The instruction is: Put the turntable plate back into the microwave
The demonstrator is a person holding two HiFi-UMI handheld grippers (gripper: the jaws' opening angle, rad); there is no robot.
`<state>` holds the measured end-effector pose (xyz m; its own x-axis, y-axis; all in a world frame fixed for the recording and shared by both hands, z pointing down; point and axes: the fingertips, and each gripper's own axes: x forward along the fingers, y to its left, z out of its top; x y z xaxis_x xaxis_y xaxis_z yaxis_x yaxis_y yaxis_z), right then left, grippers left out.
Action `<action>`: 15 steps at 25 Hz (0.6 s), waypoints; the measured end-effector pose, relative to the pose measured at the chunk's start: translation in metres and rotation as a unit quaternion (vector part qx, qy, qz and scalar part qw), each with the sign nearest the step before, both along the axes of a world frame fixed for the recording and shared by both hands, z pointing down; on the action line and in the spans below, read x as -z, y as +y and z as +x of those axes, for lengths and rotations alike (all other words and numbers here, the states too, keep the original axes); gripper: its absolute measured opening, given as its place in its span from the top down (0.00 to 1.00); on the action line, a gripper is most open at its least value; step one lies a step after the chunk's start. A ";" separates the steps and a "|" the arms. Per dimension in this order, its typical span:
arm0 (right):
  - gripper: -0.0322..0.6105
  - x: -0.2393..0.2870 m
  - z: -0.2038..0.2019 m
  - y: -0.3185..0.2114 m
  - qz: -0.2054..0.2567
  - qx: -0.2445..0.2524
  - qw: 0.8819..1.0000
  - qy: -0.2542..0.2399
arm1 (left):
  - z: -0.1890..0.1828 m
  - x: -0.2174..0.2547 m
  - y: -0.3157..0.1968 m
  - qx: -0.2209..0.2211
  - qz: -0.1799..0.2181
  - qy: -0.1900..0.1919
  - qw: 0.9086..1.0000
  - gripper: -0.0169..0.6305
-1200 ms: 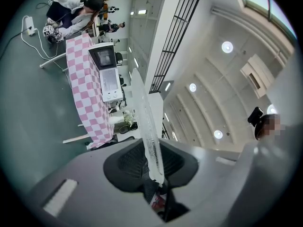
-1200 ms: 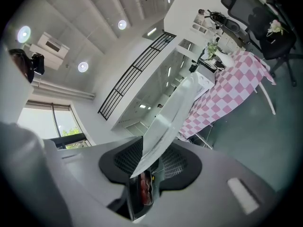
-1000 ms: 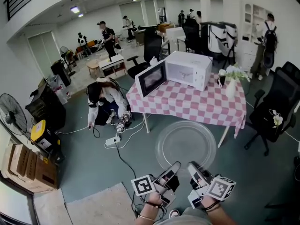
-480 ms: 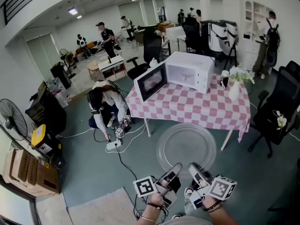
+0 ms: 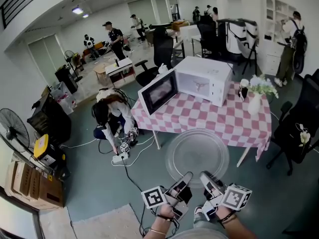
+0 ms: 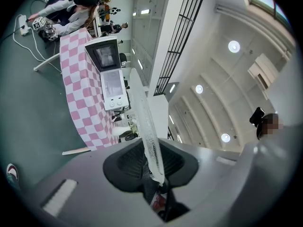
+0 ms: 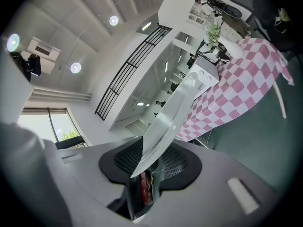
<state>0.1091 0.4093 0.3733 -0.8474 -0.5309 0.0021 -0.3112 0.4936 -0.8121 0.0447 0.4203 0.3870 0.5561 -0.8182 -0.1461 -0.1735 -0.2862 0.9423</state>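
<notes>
My hands sit low at six o'clock in the head view, left hand [image 5: 163, 214] and right hand [image 5: 223, 214] side by side, wrists about level, each aiming its gripper toward twelve. The left gripper [image 5: 184, 179] is clamped on the near rim of the glass plate [image 5: 198, 152], its jaws almost together with the thin edge pinched between them. The right gripper [image 5: 205, 177] bites the same rim just beside it, its jaws a little wider and likewise pressed on the glass. Between them I hold the plate flat in the air at twelve o'clock, above the floor [image 5: 99, 173], its far edge overlapping the near side of the table [image 5: 219, 121] in the head view. That table, under a pink checked cloth, fills twelve to one o'clock. The white microwave [image 5: 204, 78] stands on its far side, well apart from the plate, with its door [image 5: 158, 91] swung open toward eleven. A black office chair [image 5: 296, 128] stands at two o'clock. A person [image 5: 112, 114] crouches at ten o'clock among cables. A white vase [image 5: 259, 96] of flowers stands on the table at one o'clock.
</notes>
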 end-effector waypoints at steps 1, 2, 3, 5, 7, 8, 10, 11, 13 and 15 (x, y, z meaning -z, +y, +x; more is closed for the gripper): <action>0.80 -0.002 0.001 -0.010 -0.002 0.003 1.000 0.006 | 0.001 0.001 -0.010 0.002 -0.002 0.001 1.000 0.88; 0.80 -0.003 0.003 -0.020 -0.002 0.006 1.000 0.009 | 0.001 0.002 -0.019 0.004 -0.003 0.003 1.000 0.88; 0.80 -0.002 0.003 -0.031 -0.002 0.008 1.000 0.011 | 0.002 0.003 -0.029 0.006 -0.004 0.005 1.000 0.88; 0.80 0.003 0.003 -0.052 -0.001 0.013 1.000 0.006 | 0.003 0.005 -0.050 0.010 -0.004 0.006 1.000 0.88; 0.80 0.007 0.002 -0.071 0.000 0.017 1.000 -0.001 | 0.003 0.006 -0.069 0.014 0.000 0.002 1.000 0.88; 0.80 0.007 0.002 -0.081 0.001 0.019 1.000 -0.001 | 0.003 0.005 -0.079 0.016 0.000 -0.002 1.000 0.88; 0.80 0.008 0.002 -0.101 0.004 0.022 1.000 0.002 | 0.002 0.005 -0.099 0.020 0.001 -0.005 1.000 0.88; 0.80 0.008 0.002 -0.111 0.004 0.024 1.000 0.005 | 0.001 0.005 -0.108 0.022 0.000 -0.004 1.000 0.88; 0.80 0.005 0.001 -0.127 0.003 0.029 1.000 0.007 | 0.000 0.006 -0.124 0.026 0.001 -0.002 1.000 0.88; 0.80 0.003 0.000 -0.141 0.001 0.032 0.999 0.007 | -0.001 0.007 -0.137 0.028 0.003 0.000 1.000 0.88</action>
<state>0.1095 0.2686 0.3705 -0.8793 -0.4761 0.0130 -0.2906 0.5145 -0.8067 0.0442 0.2834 0.3801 0.5089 -0.8475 -0.1512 -0.1893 -0.2815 0.9407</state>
